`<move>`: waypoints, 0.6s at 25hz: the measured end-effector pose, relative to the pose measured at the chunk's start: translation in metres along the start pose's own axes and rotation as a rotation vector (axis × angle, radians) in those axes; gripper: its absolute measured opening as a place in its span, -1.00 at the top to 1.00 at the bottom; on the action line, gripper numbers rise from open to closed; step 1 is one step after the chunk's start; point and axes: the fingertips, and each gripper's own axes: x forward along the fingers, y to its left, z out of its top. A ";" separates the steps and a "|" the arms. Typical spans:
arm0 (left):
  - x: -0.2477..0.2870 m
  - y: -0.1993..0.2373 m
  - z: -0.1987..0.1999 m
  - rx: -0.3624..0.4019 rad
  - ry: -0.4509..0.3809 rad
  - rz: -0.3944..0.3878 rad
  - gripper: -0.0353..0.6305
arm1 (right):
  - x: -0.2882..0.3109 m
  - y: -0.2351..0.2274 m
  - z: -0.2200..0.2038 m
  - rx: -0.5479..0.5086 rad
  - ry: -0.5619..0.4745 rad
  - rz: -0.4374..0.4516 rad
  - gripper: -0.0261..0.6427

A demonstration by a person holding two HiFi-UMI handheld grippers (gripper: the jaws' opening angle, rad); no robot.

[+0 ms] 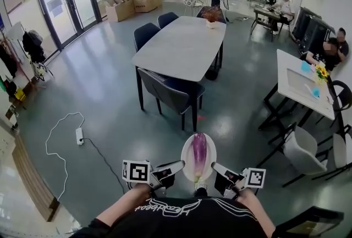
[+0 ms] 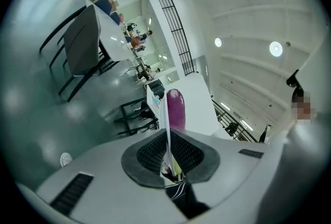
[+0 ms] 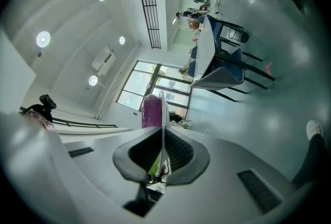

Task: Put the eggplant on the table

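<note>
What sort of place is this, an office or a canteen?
Likely an open-plan office or lab hall: a grey table with blue chairs, people seated at desks, cardboard boxes by glass doors.

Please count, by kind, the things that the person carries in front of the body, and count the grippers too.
eggplant: 1
plate: 1
grippers, both shut on the plate's rim (left gripper, right gripper): 2
Total: 4

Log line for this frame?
phase: carry | left gripper: shut on plate | right gripper: shut on plate | eggplant: lying on plate | table: ahead, not reached
</note>
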 end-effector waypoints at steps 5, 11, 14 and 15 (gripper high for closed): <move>0.040 0.023 0.043 -0.009 -0.013 0.045 0.81 | 0.014 -0.022 0.059 0.014 0.022 0.011 0.87; 0.109 0.030 0.100 -0.007 -0.019 0.031 0.81 | 0.019 -0.041 0.146 0.013 0.019 0.020 0.87; 0.143 0.036 0.122 0.002 -0.016 0.030 0.81 | 0.016 -0.050 0.185 0.007 0.013 0.023 0.87; 0.153 0.037 0.128 0.007 -0.016 0.028 0.81 | 0.016 -0.052 0.198 0.001 0.012 0.026 0.87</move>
